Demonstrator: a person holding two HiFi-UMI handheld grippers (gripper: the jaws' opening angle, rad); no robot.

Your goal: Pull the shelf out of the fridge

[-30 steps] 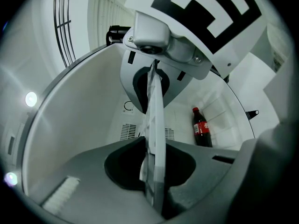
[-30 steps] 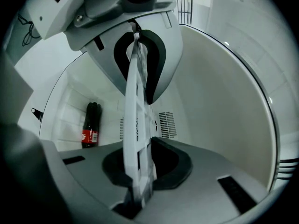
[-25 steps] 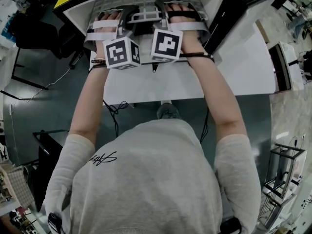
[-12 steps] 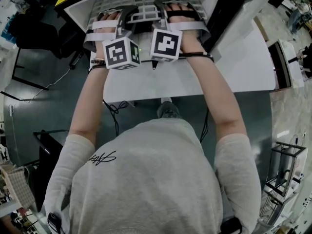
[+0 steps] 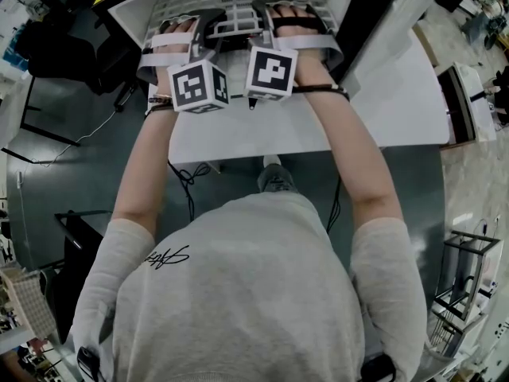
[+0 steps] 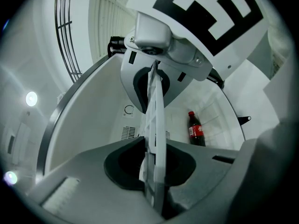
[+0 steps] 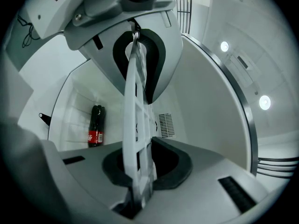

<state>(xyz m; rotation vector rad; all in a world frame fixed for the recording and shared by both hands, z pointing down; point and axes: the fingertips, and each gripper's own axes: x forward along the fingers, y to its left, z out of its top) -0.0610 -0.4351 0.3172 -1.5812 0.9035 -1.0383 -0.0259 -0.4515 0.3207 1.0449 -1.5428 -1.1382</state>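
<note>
Jaws of the left hand-held gripper (image 6: pixel 150 125) are clamped narrow on the front edge of the shelf (image 6: pixel 154 104), and the same is seen on the right hand-held gripper (image 7: pixel 138 120): white lattice is pinched between its pads, with no gap left. From the head view both tools are shown side by side, the left hand-held gripper (image 5: pixel 205 26) and the right hand-held gripper (image 5: pixel 264 16) set just either side of the middle of the shelf (image 5: pixel 236 27). A two-point hold like this is judged to be chosen so the shelf is drawn out square on its runners and not skewed or jammed. Both tools are held close to level, in line with the direction of the pull.

The shelf is seen at the mouth of the fridge (image 5: pixel 131 14), with most of its grid inside the cabinet, so the pull is judged to be barely begun. The fridge appears to be set at the far edge of the worktop (image 5: pixel 382 114), its dark door (image 5: pixel 374 22) swung open to the right, which leaves the near part of the worktop free for the shelf to come out over.

Inside, one cola bottle (image 6: pixel 196 129) is picked out deep in the cabinet, against a wall and well apart from the shelf; it is also caught by the right gripper view (image 7: pixel 96 125). Nothing is seen resting on the shelf itself. The bottle is judged to lie flat, out of the shelf's path.
</note>
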